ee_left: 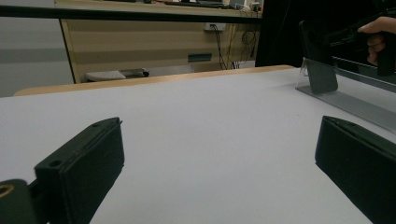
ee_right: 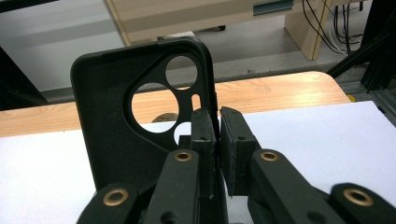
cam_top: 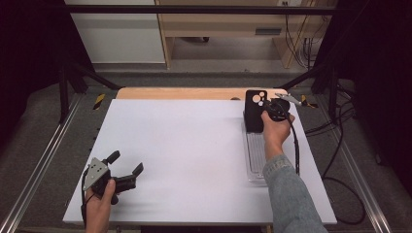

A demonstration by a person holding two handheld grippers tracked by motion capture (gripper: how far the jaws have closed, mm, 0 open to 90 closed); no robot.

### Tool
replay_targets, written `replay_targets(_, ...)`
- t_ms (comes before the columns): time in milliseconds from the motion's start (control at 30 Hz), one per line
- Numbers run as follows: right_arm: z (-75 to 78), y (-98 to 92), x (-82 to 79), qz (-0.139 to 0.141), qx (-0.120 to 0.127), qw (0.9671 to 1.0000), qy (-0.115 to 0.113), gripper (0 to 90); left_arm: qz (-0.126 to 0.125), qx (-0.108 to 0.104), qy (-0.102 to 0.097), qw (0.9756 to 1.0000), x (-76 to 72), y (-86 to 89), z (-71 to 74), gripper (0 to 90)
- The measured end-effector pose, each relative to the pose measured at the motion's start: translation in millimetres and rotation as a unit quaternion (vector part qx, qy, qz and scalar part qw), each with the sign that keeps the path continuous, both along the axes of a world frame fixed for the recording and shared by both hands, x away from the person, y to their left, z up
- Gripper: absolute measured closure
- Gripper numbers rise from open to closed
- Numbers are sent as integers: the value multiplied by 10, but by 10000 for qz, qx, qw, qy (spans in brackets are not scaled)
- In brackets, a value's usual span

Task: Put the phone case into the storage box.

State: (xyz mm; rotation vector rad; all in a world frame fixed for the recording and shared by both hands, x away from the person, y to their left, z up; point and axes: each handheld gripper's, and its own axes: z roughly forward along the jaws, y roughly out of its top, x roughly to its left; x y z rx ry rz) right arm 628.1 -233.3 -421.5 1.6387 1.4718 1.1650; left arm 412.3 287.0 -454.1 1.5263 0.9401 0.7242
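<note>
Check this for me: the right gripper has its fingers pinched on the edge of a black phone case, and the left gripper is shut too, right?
Not quite. The left gripper is open: the left gripper view shows its fingers wide apart over the white table. The right gripper does pinch the black phone case by its edge.

In the right gripper view the bottom edge cuts off the lower part of the black phone case (ee_right: pixel 116 140), and the right gripper (ee_right: pixel 218 135) hides the stretch of its side wall pinched between the jaws. In the high view the hand (cam_top: pixel 276 130) covers the case's near right corner and part of the clear tray (cam_top: pixel 255 160). In the left gripper view the left gripper (ee_left: pixel 219 154) is cut off at the bottom edge, and the case (ee_left: pixel 322 51) at far right is dark, its detail too dim to tell.
</note>
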Motion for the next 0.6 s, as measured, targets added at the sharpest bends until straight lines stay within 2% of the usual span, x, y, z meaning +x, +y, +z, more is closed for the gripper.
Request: replay_targets(600, -7, 15, 8, -32, 18, 10000, -14, 841, 42, 0, -21, 10000, -9, 10, 9, 13)
